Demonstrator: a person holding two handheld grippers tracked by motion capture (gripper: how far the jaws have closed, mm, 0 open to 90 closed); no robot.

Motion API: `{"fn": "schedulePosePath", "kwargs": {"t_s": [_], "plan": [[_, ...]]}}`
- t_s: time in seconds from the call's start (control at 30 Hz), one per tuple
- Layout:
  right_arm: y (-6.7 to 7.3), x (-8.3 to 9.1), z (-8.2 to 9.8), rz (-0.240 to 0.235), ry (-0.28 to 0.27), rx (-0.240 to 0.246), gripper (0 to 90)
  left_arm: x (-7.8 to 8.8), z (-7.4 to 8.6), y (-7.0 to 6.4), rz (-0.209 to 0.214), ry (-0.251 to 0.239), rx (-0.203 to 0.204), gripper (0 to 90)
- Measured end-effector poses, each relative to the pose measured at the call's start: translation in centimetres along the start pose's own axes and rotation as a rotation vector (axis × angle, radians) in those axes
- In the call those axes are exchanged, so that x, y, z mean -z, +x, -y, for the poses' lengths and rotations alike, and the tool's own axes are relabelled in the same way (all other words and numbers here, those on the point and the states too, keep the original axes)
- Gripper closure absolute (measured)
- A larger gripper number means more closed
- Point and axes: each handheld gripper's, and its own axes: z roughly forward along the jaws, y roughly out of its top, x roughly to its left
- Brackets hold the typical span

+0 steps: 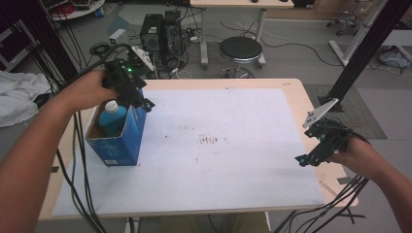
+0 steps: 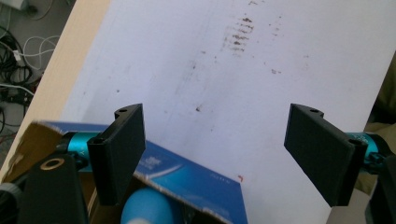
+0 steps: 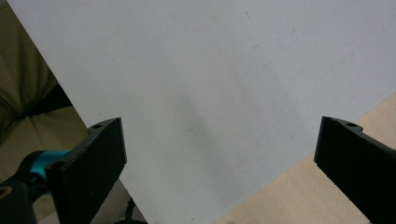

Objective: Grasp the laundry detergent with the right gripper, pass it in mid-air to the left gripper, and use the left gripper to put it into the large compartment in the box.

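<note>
Left hand-held gripper (image 2: 224,154) jaws spread wide above stained white sheet (image 2: 261,84) on wooden surface (image 2: 51,88), near jaw over rim of open blue carton (image 2: 196,186) at lower left, with rounded blue bottle top (image 2: 147,207) visible inside.

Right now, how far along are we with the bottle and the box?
Looks done: the blue bottle stands inside the open blue box. In hand: nothing; the left gripper hovers open above the box, and the right gripper is open at the table's edge. Nothing else awaits.
</note>
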Motion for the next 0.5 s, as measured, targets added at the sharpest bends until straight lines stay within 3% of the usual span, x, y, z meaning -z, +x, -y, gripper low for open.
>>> {"fn": "schedulePosePath", "kwargs": {"t_s": [0.2,0.27,0.37,0.47,0.5], "plan": [[0.2,-0.1,-0.2,-0.001,-0.002,0.000,1.3,-2.2,-2.7,-0.5,0.025,0.019,-0.052,20.7],[0.2,-0.2,-0.2,0.000,-0.003,-0.003,1.3,-2.9,-3.5,-0.6,0.039,0.033,-0.060,13.0],[0.3,-0.3,-0.3,-0.002,-0.003,-0.002,1.3,-4.0,-4.3,-0.8,0.052,0.040,-0.084,11.3],[0.4,-0.3,-0.5,-0.004,-0.006,0.002,1.3,-5.2,-5.1,-0.9,0.029,0.062,-0.085,11.0],[0.4,-0.3,-0.5,-0.003,-0.006,0.004,1.3,-5.5,-5.3,-0.8,0.022,0.068,-0.079,4.5]]}}
